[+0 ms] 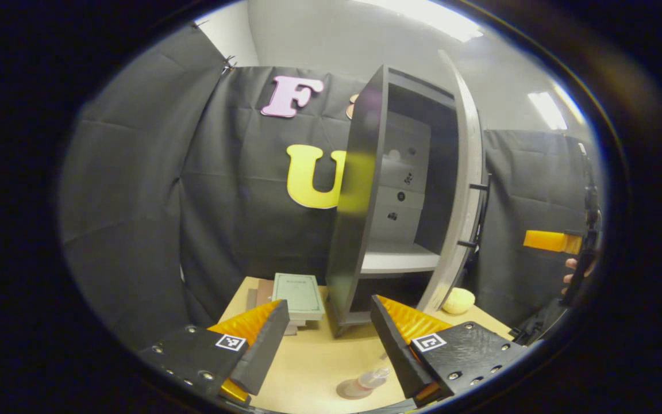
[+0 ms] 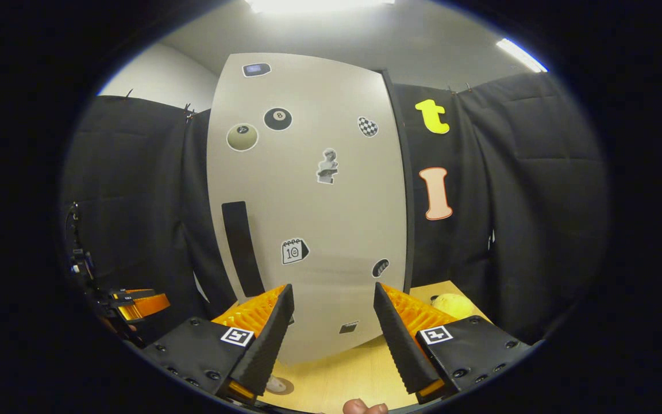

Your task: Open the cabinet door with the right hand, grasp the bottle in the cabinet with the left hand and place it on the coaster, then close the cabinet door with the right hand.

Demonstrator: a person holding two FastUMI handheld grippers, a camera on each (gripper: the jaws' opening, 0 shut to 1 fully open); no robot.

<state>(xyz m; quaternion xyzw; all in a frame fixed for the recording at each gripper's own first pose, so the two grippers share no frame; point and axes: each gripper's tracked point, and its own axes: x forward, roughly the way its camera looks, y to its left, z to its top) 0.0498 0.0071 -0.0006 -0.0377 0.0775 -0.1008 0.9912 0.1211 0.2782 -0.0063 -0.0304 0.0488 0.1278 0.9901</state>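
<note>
Partly hidden behind the left hand-held gripper (image 1: 325, 339), the bottle (image 1: 372, 378) shows just its small clear body low in the left gripper view, the right finger cutting across its top. It stands on the round coaster (image 1: 353, 389), whose near edge is cut off by the view's rim. Both of that gripper's fingers are spread wide with nothing between them.

Beyond, the dark cabinet (image 1: 360, 218) stands on the light wooden table (image 1: 314, 362) with its pale door (image 1: 462, 190) swung open, seen almost edge-on; a bare shelf (image 1: 400, 261) shows inside. Stacked books (image 1: 298, 294) lie left of the cabinet, a yellow plush toy (image 1: 458, 300) right of the door. At the far right, the right hand-held gripper (image 1: 549, 240) is only partly seen.

Facing the door (image 2: 308, 201) broadside, the right hand-held gripper (image 2: 331, 333) also gapes wide, holding nothing. The door's outer face carries stickers (image 2: 277, 118) and a dark vertical handle (image 2: 242, 248). Open table lies between the fingers and the door's lower edge.
</note>
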